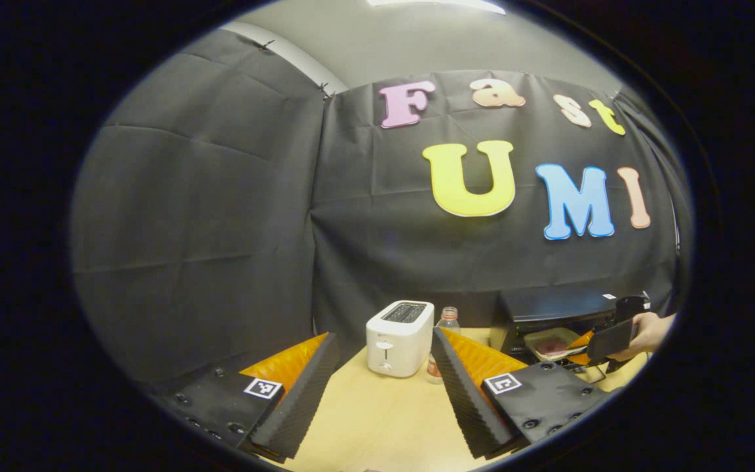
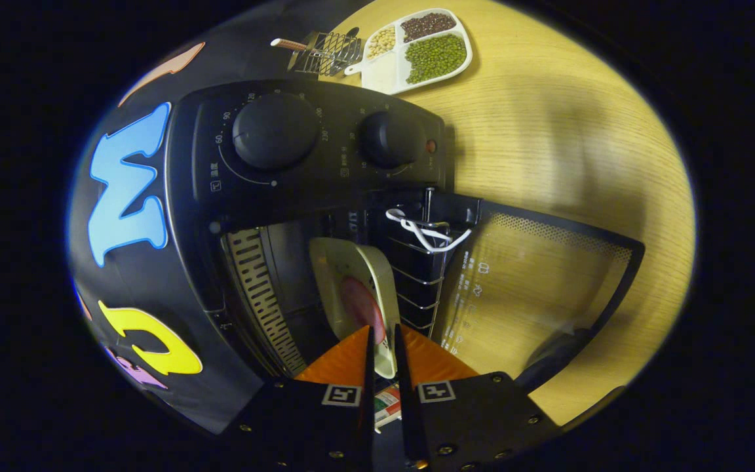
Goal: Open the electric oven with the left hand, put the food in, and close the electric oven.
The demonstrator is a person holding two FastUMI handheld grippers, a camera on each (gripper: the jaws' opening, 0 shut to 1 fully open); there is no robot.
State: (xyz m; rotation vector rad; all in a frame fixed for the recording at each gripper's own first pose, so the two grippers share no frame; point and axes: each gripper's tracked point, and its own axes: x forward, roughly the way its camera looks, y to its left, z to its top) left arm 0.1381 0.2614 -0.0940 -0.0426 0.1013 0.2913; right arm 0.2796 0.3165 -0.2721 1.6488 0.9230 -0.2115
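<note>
The black electric oven (image 2: 312,151) stands with its glass door (image 2: 535,275) swung down open over the wooden table. My right gripper (image 2: 383,331) is shut on the rim of a pale plate (image 2: 351,275) carrying a pink piece of food (image 2: 359,305); the plate's far end reaches into the oven cavity. In the left gripper view the oven (image 1: 554,305) is at the far right, with the plate (image 1: 551,341) at its mouth and a hand (image 1: 649,331) holding the right gripper (image 1: 607,341). My left gripper (image 1: 383,335) hangs open above the table, well left of the oven, holding nothing.
A white toaster (image 1: 399,337) and a clear bottle (image 1: 446,321) stand straight ahead of the left gripper on the wooden table (image 1: 384,419). Beyond the oven lie a divided tray of beans (image 2: 417,49) and a small wire rack (image 2: 325,52). A white cord (image 2: 426,233) hangs at the oven's hinge.
</note>
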